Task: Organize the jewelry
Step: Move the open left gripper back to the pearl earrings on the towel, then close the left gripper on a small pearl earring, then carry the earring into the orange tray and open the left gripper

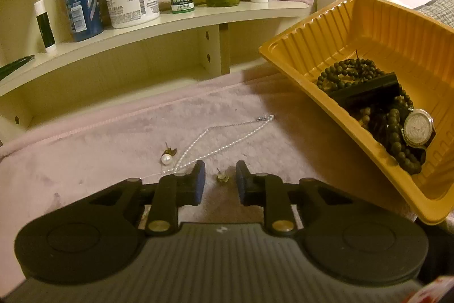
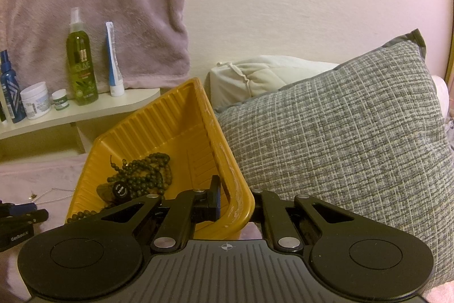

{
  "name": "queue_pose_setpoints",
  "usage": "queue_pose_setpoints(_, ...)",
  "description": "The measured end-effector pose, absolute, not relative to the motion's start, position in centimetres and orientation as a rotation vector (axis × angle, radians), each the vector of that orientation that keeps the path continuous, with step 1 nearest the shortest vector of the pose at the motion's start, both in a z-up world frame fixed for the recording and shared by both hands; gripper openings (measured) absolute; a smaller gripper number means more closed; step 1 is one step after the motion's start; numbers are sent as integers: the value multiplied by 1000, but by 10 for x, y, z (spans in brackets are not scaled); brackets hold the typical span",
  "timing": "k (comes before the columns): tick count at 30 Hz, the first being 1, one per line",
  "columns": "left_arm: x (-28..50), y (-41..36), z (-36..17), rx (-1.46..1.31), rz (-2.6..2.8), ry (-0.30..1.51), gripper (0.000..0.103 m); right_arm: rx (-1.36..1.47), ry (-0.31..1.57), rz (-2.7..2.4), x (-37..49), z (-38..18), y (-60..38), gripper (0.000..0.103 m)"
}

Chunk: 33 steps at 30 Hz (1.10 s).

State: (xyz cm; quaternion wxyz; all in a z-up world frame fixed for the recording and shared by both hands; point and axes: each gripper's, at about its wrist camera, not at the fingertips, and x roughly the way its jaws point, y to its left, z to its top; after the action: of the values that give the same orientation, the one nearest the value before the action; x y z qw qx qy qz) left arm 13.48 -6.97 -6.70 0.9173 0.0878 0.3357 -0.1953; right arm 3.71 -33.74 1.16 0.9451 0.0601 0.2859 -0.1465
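Pink plush bed cover (image 1: 85, 149), jewelry partly sorted.
Dark beads (image 1: 351, 70) and silver watch (image 1: 418, 129) fill the yellow ribbed plastic tray (image 2: 181, 115), clamped by the right gripper (image 2: 235, 203); the left gripper (image 1: 220, 181), narrowed but untouching, straddles a small gold earring (image 1: 222, 177); white pearl necklace (image 1: 224, 135) and pearl earring (image 1: 165, 158) remain.

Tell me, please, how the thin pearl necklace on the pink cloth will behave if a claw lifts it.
The pearl necklace lies in a loose loop of tiny beads, so it will probably hang limp. It looks light. Its smooth beads may slip from the pads.
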Motion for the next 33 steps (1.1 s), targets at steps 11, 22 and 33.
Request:
queue_pose_setpoints(11,134,-68,-66,173,-395,704,7,122,583,-298,37,12,-337,9)
queue_pose_setpoints(22,131,-73,-46,152,-425,682,6,121,583,-298,38,12,-337,9)
queue_pose_setpoints(33,124,-94,-19,126,-517,642,6,118,584,-298,38,13,-337,9)
